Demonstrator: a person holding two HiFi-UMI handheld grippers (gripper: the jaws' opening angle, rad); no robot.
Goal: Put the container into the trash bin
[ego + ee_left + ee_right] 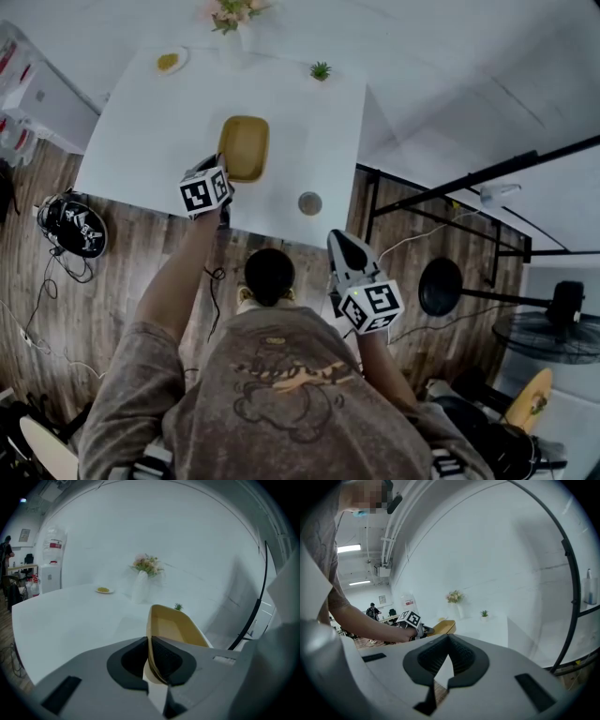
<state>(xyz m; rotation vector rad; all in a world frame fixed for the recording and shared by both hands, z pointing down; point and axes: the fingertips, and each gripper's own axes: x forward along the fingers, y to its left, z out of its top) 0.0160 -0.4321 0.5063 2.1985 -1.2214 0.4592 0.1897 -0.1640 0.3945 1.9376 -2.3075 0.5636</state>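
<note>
Head view: left tool grips the near rim of the yellow container, over the white surface. Left gripper view: jaws clamp the container wall. Right gripper view: right tool closed, empty

i run two matching units. the left gripper and the right gripper each have a pale grey moulded shell, black ribbed pads and a white cube printed with black square markers. the person carrying them wears a washed grey-brown t-shirt with short sleeves and a dark cartoon print. the hair is dark.
</note>
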